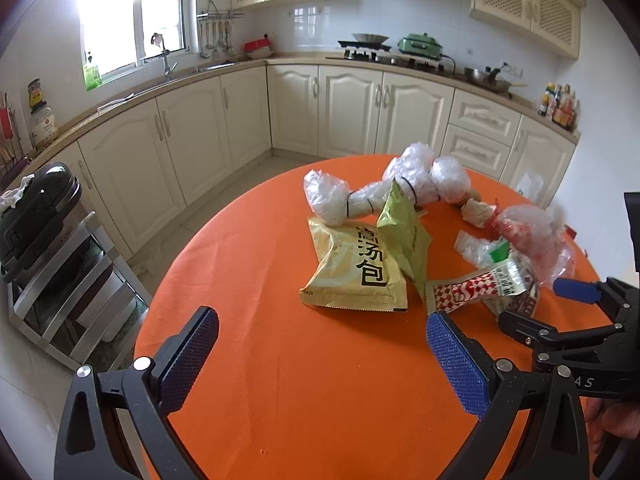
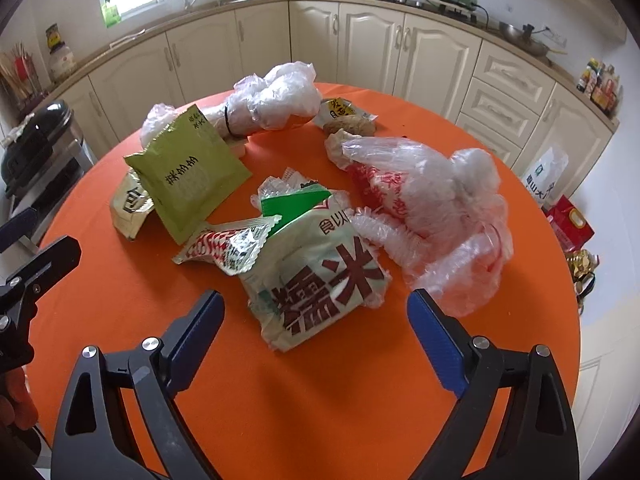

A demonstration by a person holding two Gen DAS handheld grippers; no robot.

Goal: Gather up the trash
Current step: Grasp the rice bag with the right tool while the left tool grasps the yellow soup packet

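Trash lies in a heap on a round orange table [image 1: 280, 380]. It includes a beige soup packet [image 1: 356, 272], a green packet [image 1: 400, 232], a red-and-white checked wrapper [image 1: 472, 290], a white plastic bundle tied with black bands [image 1: 384, 196] and a clear bag with red print [image 2: 432, 200]. My left gripper [image 1: 322, 320] is open just short of the beige packet, holding nothing. My right gripper [image 2: 316, 298] is open with its fingers on either side of a crumpled rice bag with red characters [image 2: 320, 280]; the pads do not touch it. Each gripper shows at the edge of the other's view.
A metal rack with a black appliance [image 1: 48, 240] stands left of the table. On the floor to the right are a red box [image 2: 568, 224] and a white sack [image 2: 544, 176]. Cream cabinets [image 1: 352, 108] run behind. A small yellow packet [image 2: 340, 110] lies at the far side.
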